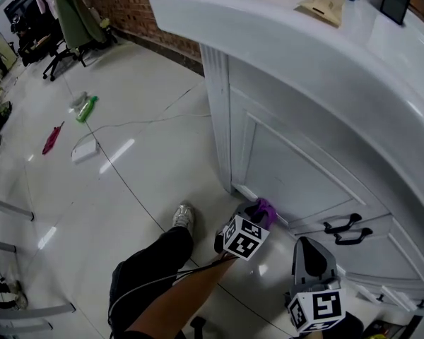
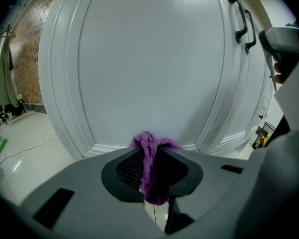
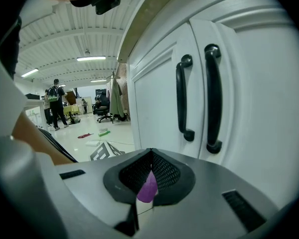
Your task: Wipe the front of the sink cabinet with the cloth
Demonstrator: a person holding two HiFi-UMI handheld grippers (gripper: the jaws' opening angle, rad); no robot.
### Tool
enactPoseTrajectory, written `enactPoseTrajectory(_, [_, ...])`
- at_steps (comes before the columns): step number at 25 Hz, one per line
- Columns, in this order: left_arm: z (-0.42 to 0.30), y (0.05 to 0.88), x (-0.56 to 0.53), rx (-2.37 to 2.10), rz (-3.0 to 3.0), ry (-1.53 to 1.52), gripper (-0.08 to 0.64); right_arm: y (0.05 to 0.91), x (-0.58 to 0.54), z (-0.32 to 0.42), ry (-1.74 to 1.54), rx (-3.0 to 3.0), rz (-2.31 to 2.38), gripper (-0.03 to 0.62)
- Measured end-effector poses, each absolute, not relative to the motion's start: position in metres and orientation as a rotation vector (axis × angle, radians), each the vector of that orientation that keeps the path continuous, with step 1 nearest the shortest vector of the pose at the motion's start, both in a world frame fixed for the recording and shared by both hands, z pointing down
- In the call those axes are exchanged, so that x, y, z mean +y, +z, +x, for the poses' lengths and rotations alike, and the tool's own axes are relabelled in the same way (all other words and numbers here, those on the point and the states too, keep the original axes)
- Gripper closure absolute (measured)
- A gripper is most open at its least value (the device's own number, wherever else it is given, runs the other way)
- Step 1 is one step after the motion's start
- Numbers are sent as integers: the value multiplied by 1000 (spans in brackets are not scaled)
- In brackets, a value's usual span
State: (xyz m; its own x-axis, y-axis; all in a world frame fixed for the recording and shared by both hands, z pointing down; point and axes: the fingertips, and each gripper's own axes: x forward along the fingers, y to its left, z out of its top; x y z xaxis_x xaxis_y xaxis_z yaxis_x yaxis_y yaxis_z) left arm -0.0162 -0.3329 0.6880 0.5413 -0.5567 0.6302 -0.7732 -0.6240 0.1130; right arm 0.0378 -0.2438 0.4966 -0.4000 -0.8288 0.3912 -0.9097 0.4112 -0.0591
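Left gripper (image 1: 249,221), low by the floor: jaws clamped on the purple cloth (image 2: 149,151), which is bunched and pressed to the bottom rail of the white sink cabinet door (image 2: 149,59). Black handles (image 1: 346,229) to the right of it. Right gripper (image 3: 149,176) near those handles: jaw tips together, clear of the cabinet, with a purple sliver showing in the slit below them.

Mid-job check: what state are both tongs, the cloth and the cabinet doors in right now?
left tongs: shut on the cloth.
cloth: bunched up, low by the foot of a door panel; contact unclear.
right tongs: shut, pointing at the door handles, away from the cloth.
cabinet doors: closed.
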Motion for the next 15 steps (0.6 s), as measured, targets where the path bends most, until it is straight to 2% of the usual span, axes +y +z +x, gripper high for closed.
enactPoseTrajectory(7, [-18,692,-331,-1028,2441,791,485,500,-262,19,388,-2388,1480,591])
enactPoseTrajectory(15, [-55,718,-345,-1056,2368,878,485,499,-271,-1,368,-2385,1456,591])
